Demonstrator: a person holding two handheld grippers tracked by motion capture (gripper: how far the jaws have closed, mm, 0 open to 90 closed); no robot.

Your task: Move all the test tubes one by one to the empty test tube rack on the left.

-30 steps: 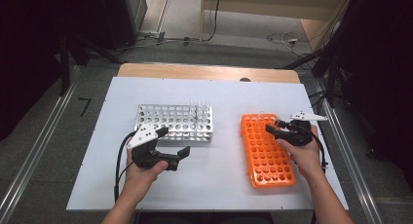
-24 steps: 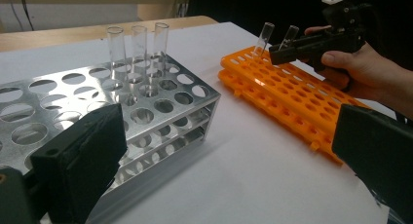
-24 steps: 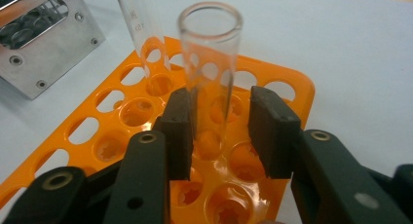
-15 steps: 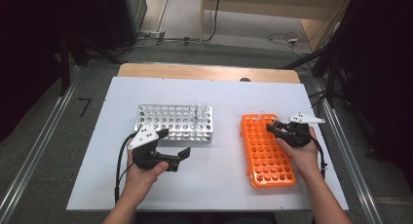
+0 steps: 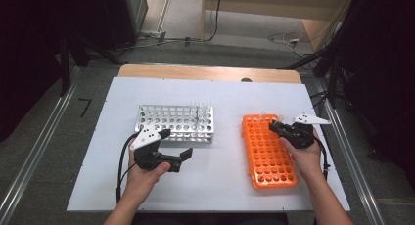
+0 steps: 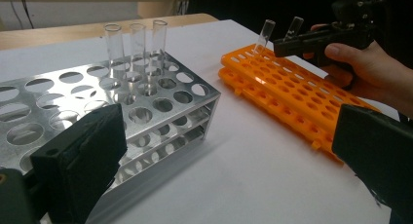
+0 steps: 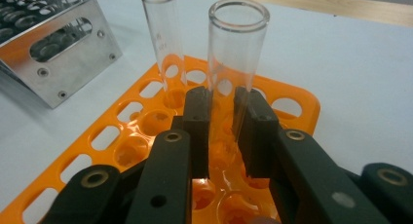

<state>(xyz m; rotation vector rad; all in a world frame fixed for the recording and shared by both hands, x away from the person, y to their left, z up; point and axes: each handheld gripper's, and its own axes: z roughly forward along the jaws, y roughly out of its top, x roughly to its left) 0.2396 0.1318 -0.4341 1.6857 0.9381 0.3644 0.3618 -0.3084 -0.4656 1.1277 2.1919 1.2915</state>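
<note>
An orange tube rack [image 5: 269, 159] lies at the table's right. My right gripper [image 5: 273, 126] hovers over its far end, shut on a clear glass test tube [image 7: 237, 63] that stands upright between the pads [image 7: 197, 121]. Its lower end reaches down to the rack's holes [image 7: 122, 146]. A second tube [image 7: 163, 39] stands in the rack just beyond. To the left, a metal rack [image 5: 171, 123] holds three glass tubes [image 6: 131, 44] at its far right corner. My left gripper [image 5: 177, 143] is open in front of that rack, with nothing between its jaws [image 6: 226, 160].
The white tabletop [image 5: 225, 98] ends at a wooden strip [image 5: 210, 72] at the far side. In the left gripper view, the right hand [image 6: 370, 73] and its gripper [image 6: 311, 39] are over the orange rack [image 6: 292, 97]. Cables [image 5: 120, 166] trail from both grippers.
The right gripper has edged slightly left over the orange rack's far end. The left gripper has hardly moved.
</note>
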